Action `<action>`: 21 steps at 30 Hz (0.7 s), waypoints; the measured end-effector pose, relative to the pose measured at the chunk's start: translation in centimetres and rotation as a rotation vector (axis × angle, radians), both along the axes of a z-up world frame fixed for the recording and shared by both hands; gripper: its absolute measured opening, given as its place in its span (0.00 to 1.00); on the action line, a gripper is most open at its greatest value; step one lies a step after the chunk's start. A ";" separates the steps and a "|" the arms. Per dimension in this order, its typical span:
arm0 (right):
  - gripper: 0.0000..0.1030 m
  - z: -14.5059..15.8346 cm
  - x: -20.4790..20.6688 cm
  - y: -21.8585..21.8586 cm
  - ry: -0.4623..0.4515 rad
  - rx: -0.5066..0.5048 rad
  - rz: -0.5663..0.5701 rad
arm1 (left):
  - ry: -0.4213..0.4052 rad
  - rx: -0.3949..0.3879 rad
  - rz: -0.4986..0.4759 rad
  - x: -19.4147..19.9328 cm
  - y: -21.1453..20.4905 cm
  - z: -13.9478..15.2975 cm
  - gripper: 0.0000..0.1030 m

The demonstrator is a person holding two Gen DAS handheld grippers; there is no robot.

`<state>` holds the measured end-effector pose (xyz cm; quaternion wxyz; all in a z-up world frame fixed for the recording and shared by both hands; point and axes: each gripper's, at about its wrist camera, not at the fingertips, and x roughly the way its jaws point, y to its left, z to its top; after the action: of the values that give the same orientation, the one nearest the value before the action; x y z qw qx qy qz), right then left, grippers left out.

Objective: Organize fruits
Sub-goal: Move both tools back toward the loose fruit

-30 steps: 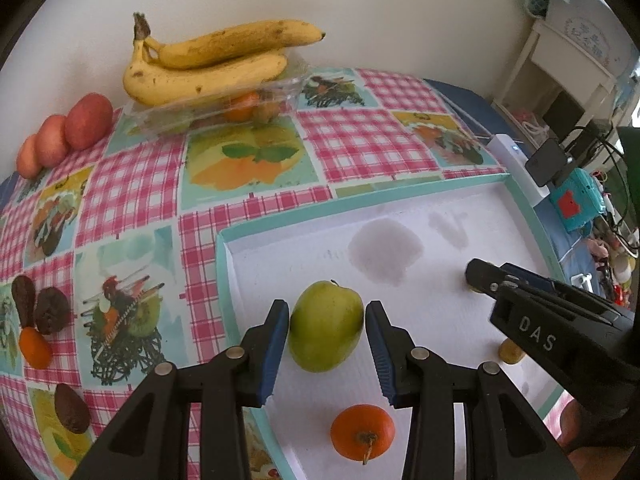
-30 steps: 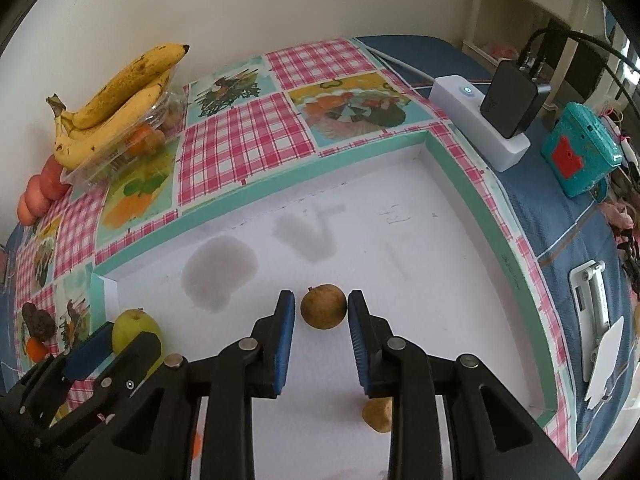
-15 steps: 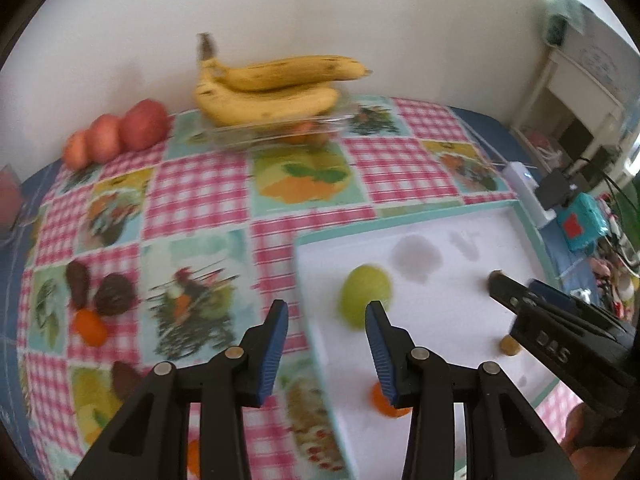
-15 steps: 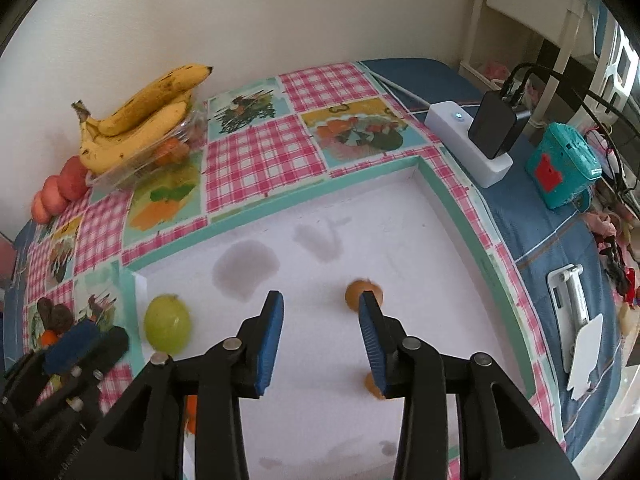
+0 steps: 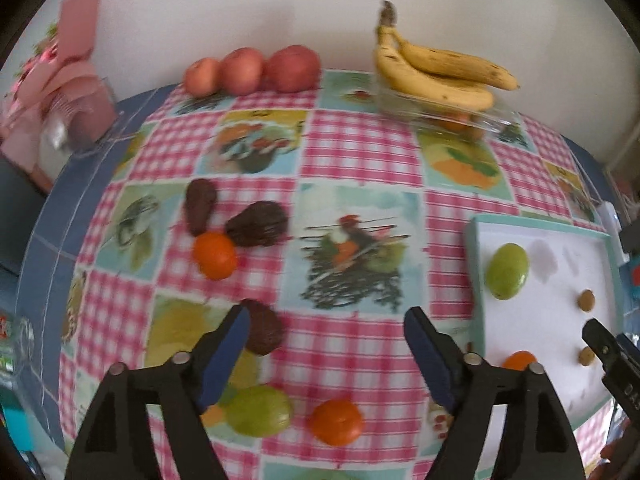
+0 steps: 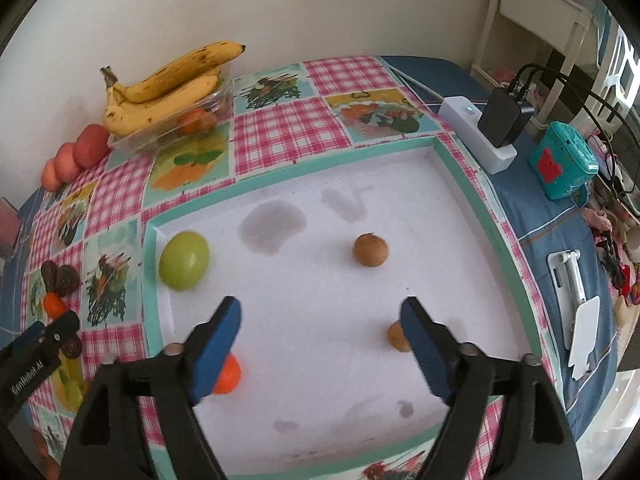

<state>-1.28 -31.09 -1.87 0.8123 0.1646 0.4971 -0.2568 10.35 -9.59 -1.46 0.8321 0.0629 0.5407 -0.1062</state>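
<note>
My left gripper (image 5: 326, 320) hovers over the checked tablecloth, jaws opening wide with nothing between them. Below it lie a green fruit (image 5: 260, 410), an orange (image 5: 336, 422) and a dark fruit (image 5: 262, 330). Farther off sit another orange (image 5: 214, 256) and two dark fruits (image 5: 258, 224). My right gripper (image 6: 320, 312) is above the white tray (image 6: 280, 184), jaws also opening and empty. In the tray rest a green fruit (image 6: 184, 260), a round brown fruit (image 6: 370, 250), a smaller brown one (image 6: 398, 336) and an orange (image 6: 226, 374).
Bananas (image 5: 436, 72) lie on a clear plastic box by the wall, with three red apples (image 5: 252, 70) to their left. A pink holder (image 5: 80, 92) stands at the far left. Right of the tray are a power strip (image 6: 476, 140), a teal box (image 6: 564, 164) and a white stand (image 6: 572, 300).
Both grippers have opened wide. The left one swung left, off the tray and away from the green fruit, to the loose fruit on the cloth. The right one drew back from the brown fruit.
</note>
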 end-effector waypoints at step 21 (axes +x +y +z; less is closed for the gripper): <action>0.94 0.1 0.1 5.3 -0.050 0.034 0.096 | -0.061 -0.074 0.187 -0.5 9.2 2.3 1.00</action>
<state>-1.20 -25.81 -1.72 0.8329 0.1607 0.4884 -0.2047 9.81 -0.38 0.79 0.8561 -0.0155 0.5145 -0.0464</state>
